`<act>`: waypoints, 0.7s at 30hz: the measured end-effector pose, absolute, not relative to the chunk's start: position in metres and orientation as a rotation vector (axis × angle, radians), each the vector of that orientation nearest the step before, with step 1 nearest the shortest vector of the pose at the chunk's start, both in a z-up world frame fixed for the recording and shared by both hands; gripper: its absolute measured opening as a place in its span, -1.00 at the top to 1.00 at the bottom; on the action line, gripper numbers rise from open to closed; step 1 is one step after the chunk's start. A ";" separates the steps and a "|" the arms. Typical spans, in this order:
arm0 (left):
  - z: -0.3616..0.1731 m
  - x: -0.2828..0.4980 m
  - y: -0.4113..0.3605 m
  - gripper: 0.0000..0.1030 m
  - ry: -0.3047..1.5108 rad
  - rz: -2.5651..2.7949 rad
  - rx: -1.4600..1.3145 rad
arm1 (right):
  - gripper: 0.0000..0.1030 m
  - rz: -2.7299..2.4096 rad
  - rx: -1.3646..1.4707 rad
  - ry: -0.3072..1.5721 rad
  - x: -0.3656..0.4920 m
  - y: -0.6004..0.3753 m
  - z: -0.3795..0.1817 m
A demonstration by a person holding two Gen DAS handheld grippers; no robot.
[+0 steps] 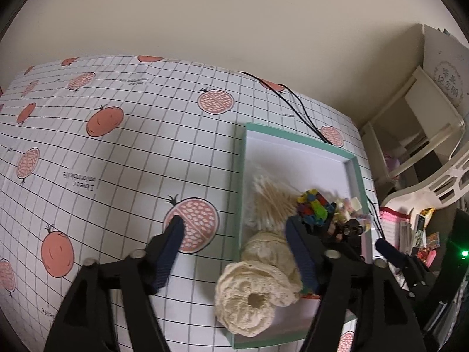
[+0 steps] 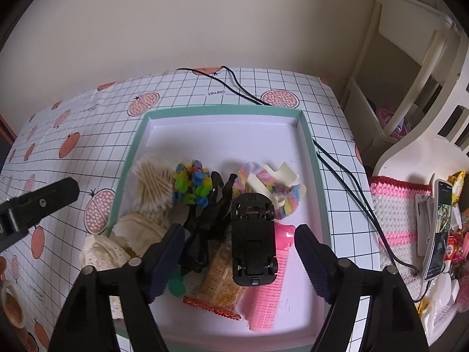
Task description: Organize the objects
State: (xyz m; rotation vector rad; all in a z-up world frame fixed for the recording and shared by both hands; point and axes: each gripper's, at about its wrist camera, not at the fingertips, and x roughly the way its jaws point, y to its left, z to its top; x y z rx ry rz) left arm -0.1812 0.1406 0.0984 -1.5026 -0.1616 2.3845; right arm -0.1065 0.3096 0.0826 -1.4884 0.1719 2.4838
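The right gripper (image 2: 239, 236) hangs with jaws spread wide over the black toy car (image 2: 253, 240), lying upside down in the green-rimmed tray (image 2: 315, 158) on a pink hair roller (image 2: 271, 278), while the left gripper (image 1: 234, 231), likewise agape and empty, straddles the tray's left edge beside rolled cream lace (image 1: 249, 296)

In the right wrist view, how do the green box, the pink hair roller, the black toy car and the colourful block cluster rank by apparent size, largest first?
1. green box
2. pink hair roller and black toy car: they look alike, and the car lies over the roller, so I leave them unranked.
3. colourful block cluster
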 end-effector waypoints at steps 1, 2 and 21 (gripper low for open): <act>0.098 -0.181 0.139 -0.60 -0.152 2.395 -1.499 | -0.60 2.486 -1.485 0.174 -0.106 0.309 0.084; 0.098 -0.180 0.137 -0.61 -0.145 2.404 -1.496 | -0.62 2.488 -1.481 0.176 -0.106 0.309 0.085; 0.129 -0.122 0.088 -0.93 -0.101 2.563 -1.285 | -1.00 2.545 -1.383 0.228 -0.049 0.279 0.113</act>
